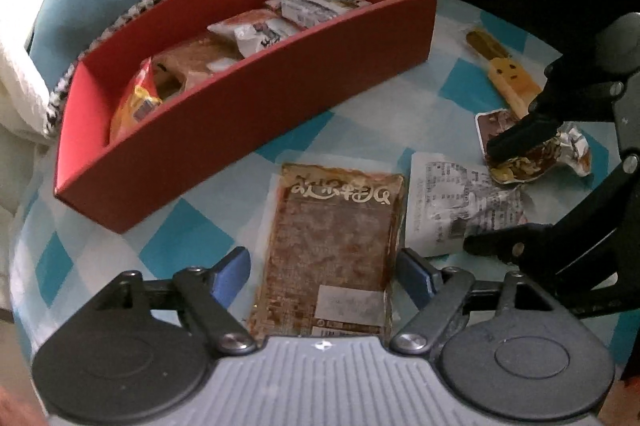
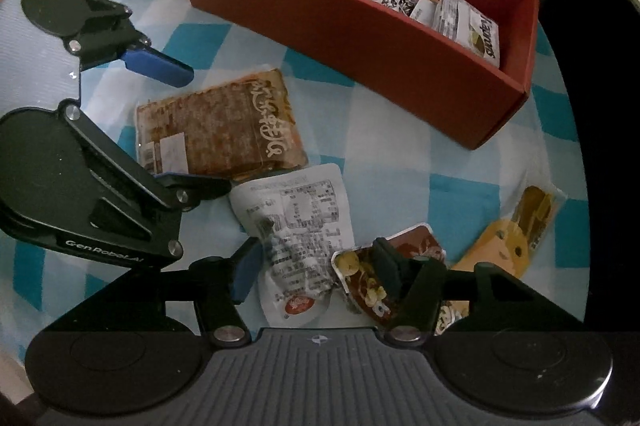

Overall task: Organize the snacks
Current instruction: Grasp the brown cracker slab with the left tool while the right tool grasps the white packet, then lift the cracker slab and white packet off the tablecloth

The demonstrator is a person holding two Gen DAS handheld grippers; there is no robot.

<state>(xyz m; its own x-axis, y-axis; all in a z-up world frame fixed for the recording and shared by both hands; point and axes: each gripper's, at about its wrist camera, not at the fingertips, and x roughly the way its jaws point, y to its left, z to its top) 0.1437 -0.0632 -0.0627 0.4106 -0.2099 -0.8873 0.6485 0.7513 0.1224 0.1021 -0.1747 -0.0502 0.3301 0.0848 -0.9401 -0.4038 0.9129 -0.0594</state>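
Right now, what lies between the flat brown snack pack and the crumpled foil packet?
The white printed pouch lies between the flat brown snack pack and the crumpled foil packet, overlapping the pack's lower edge; the right wrist view shows it best.

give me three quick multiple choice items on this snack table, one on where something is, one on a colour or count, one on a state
1. Where does the brown flat pack lie?
A. in the box
B. on the cloth between the left tool's fingers
C. on the chair

2. What colour is the box?
A. red
B. green
C. white

3. How does the left tool stand?
A. shut on the white pack
B. shut with nothing in it
C. open, a finger on each side of the brown pack

Answers: 1 B, the pack lies flat on the checked cloth with a blue finger either side. 2 A, its walls are red inside and out. 3 C, a gap shows between each finger and the pack's edges.
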